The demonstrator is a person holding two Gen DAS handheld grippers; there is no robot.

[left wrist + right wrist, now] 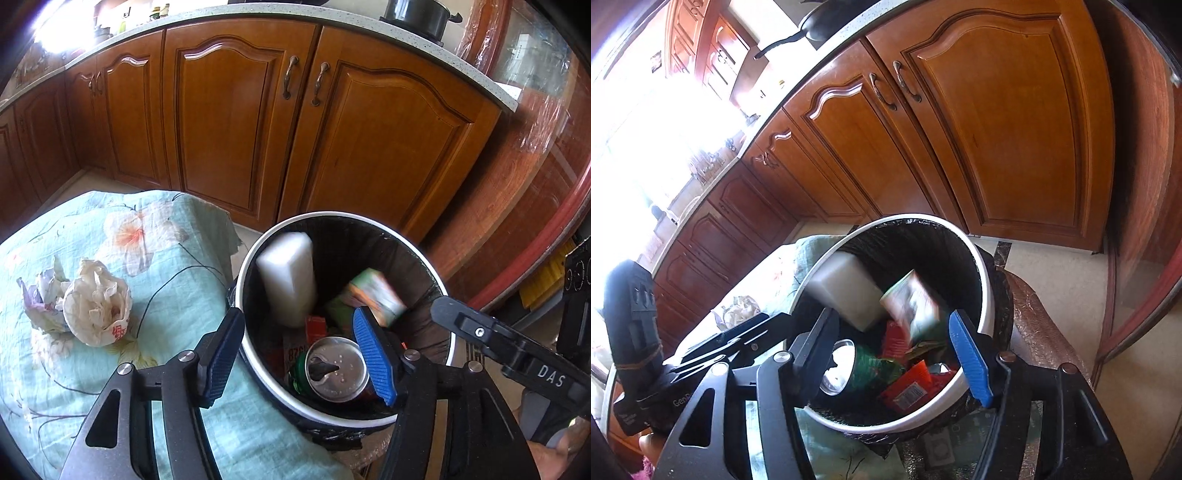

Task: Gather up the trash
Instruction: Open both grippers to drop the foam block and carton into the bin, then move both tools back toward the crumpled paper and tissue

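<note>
Left gripper [299,354] and right gripper [892,356] poised over the bin [255,254], jaws apart, gripping nothing. White block [288,277] and small carton [376,295] blurred inside, above a can [338,369]. Best kept clear of the rim. Crumpled paper [96,302] left on the floral cloth [177,258]. Wooden cabinets [221,122] behind.

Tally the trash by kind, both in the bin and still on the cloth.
White foam block: 1
Green carton, blurred: 1
Drink can: 1
Red wrappers, partly hidden: at least 2
Crumpled paper wads on the cloth: 2
Total: at least 7
</note>
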